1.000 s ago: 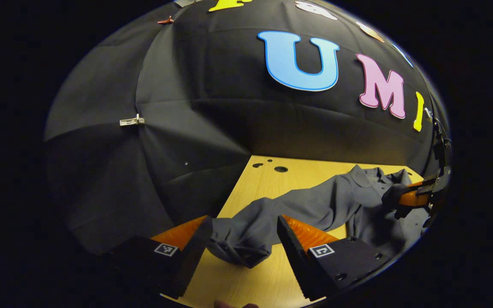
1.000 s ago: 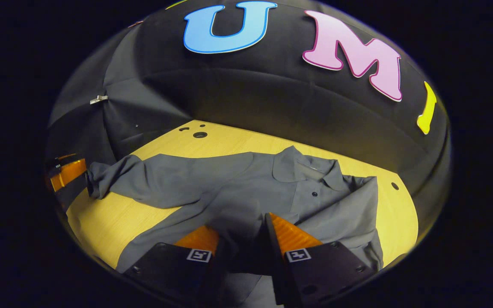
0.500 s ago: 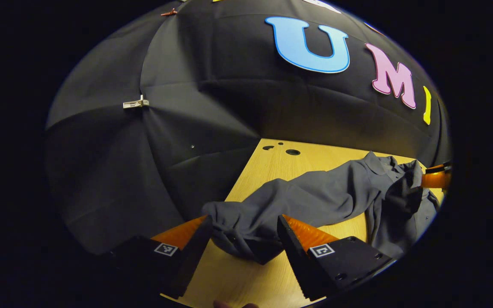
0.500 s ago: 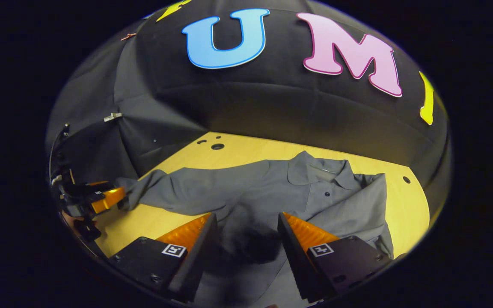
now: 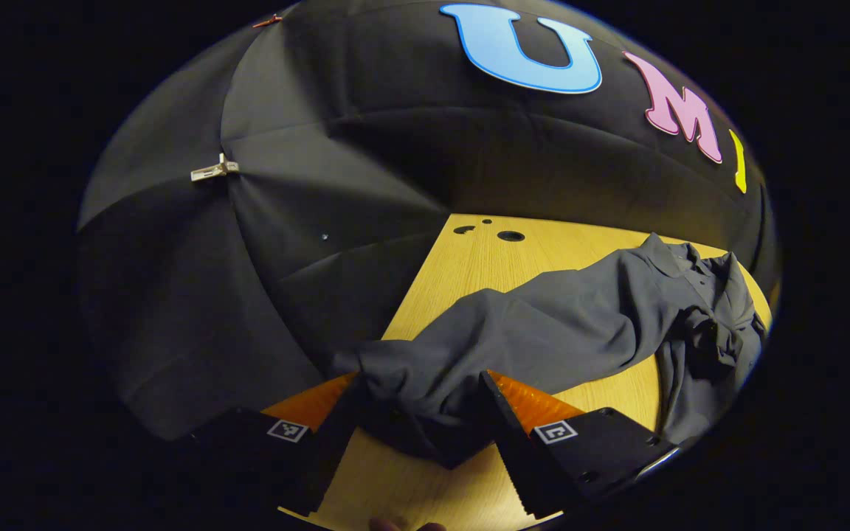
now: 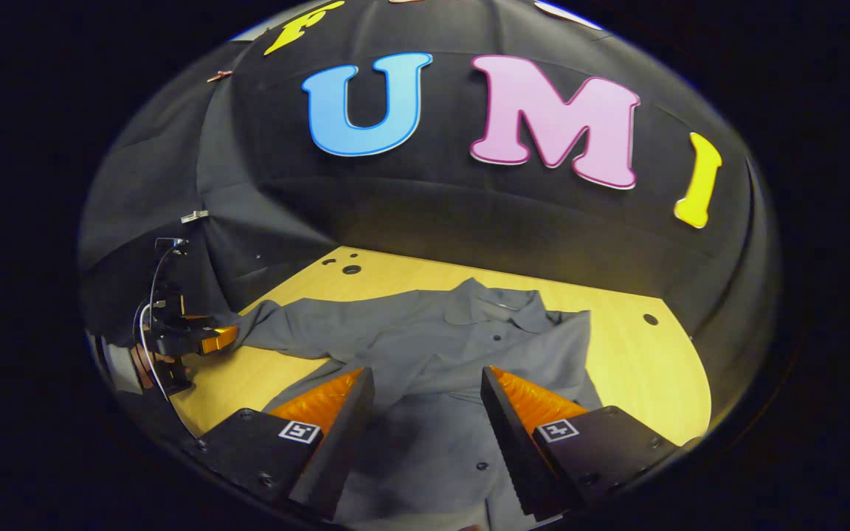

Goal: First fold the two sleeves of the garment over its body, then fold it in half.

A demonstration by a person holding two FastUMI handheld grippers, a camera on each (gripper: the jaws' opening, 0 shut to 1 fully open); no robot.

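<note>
While the grey shirt (image 6: 425, 346) lies collar-away on the wooden table (image 6: 646, 354), its right sleeve (image 6: 558, 354) is already folded over the body; left sleeve (image 5: 513, 332) is stretched out sideways, so that fold + the halving remain. Left gripper (image 5: 419, 402): cuff bunched betw. its fingers, jaws look wide, real pinch can't tell. Right gripper (image 6: 425, 413) is wide apart, holding nothing, over the shirt's lower body.

No readable text: the square black-and-white marker tags (image 6: 299, 431) on the gripper fingers carry only patterns.
</note>
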